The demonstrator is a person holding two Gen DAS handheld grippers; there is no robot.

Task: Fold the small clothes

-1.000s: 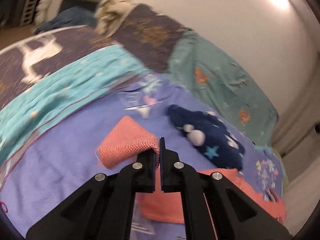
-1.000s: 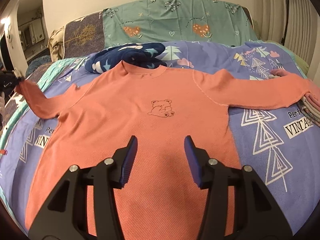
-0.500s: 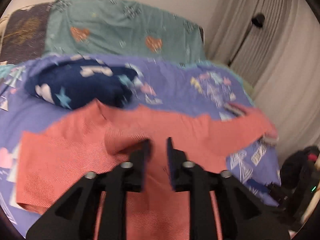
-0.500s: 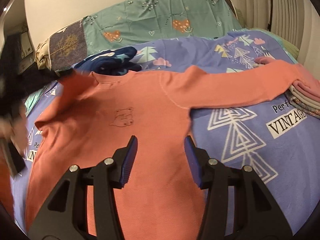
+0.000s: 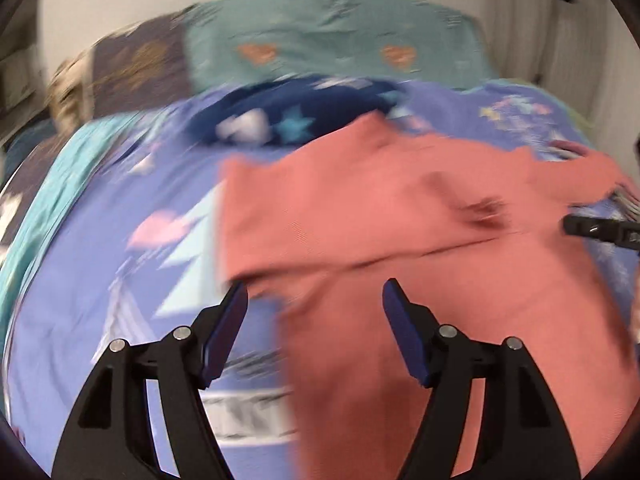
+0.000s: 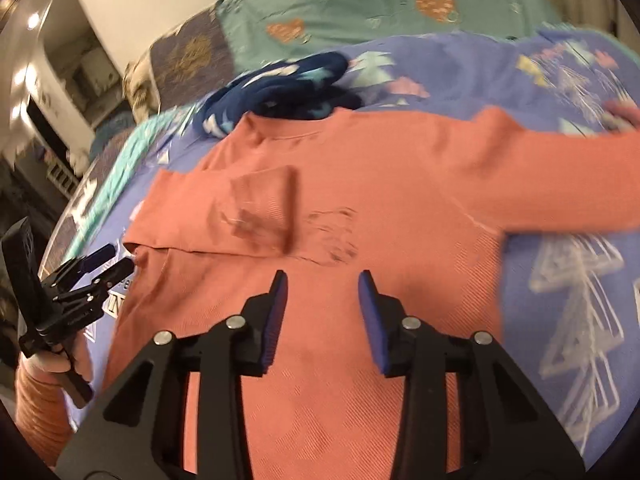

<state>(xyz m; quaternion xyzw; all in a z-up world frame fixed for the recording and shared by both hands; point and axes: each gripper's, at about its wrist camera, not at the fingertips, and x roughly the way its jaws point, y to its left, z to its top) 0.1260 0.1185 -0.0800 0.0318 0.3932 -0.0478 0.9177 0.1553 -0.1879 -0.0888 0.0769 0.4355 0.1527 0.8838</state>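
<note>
A salmon sweater (image 6: 400, 200) with a small bear print (image 6: 336, 232) lies face up on the bed. Its left sleeve (image 6: 240, 212) is folded in across the chest, and the other sleeve (image 6: 580, 168) stretches out to the right. My left gripper (image 5: 315, 294) hovers over the sweater's (image 5: 400, 220) left edge. Its jaws are opening and nothing is between them. It also shows in the right wrist view, where the left gripper (image 6: 117, 259) is held by a hand just off the garment's side. My right gripper (image 6: 323, 280) hangs above the sweater's lower body, its jaws closing on nothing.
A navy star-patterned garment (image 6: 280, 88) lies beyond the collar. Teal pillows (image 6: 380, 12) line the wall behind it. The purple blanket (image 6: 568, 280) with triangle prints covers the bed. Folded clothes (image 5: 624, 200) lie at the far right by the sleeve end.
The left gripper carried the left sleeve in over the chest, let it go and opened, then pulled back to the sweater's left edge. The right gripper's jaws have narrowed slightly.
</note>
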